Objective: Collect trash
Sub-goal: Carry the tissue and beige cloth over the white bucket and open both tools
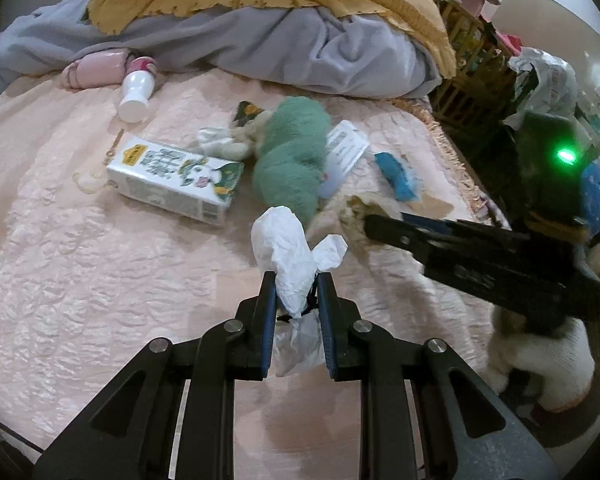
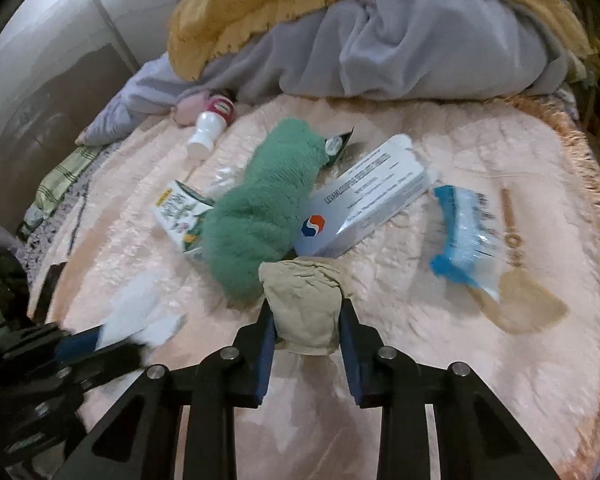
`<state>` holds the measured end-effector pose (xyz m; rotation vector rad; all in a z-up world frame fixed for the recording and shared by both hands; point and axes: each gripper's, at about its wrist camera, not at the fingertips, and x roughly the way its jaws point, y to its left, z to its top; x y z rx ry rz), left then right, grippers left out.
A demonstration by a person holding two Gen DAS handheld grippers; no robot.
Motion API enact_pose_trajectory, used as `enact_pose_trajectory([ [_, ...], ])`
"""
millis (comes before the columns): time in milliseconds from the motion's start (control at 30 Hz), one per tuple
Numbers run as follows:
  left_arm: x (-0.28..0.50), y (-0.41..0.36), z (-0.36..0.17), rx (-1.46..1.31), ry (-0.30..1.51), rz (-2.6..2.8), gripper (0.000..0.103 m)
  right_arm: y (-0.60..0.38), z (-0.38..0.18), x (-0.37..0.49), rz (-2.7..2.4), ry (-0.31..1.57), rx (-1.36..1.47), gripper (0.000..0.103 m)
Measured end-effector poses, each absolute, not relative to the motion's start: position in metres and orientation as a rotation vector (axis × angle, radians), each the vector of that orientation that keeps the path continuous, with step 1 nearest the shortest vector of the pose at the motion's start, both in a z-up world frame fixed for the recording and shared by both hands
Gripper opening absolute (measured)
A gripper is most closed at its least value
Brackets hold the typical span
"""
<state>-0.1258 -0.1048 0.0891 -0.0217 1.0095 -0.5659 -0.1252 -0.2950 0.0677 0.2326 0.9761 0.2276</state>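
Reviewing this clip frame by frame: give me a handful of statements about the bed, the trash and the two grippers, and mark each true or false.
1. The left gripper is shut on a white crumpled tissue. True.
2. The right gripper is empty. False: its jaws are closed on a beige crumpled wad.
3. The white bottle stands upright. False: it lies on its side on the pink bedspread.
4. A green fluffy cloth lies between the floral carton and the white medicine box. True.
5. The blue and clear wrapper lies on the bedspread, held by neither gripper. True.
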Motion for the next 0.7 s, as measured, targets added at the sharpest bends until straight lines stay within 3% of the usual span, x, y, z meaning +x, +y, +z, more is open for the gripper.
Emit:
enact_pose_trajectory([
  [300, -0.142, -0.142, 0.102, -0.002, 0.978, -0.618, 0.017, -0.329, 0.107, -0.194, 0.176, 0.891, 0.259, 0.029],
  [700, -0.164, -0.192, 0.113, 0.063, 0.951, -0.675, 0.017, -0.37, 0.119, -0.239, 0.102, 0.844, 0.331, 0.029],
])
